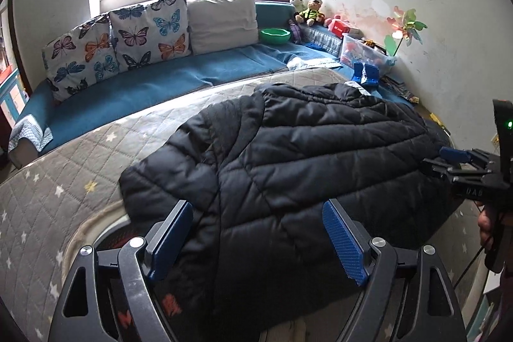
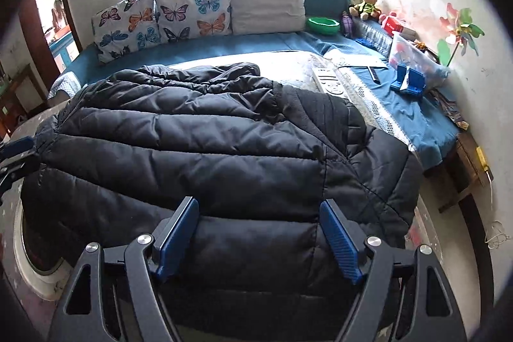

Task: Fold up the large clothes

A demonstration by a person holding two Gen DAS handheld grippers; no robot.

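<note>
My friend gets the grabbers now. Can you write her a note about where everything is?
Left gripper: open, holding nothing, above the near left part of the jacket.
Right gripper: open, holding nothing, above the near right part.
Black puffer jacket: lies spread on the grey star quilt, bunched and wrinkled at the far side.
Done: jacket laid out; no neat fold shows yet.
Left: probably grab an edge with each gripper, fold it over, then flatten.
</note>
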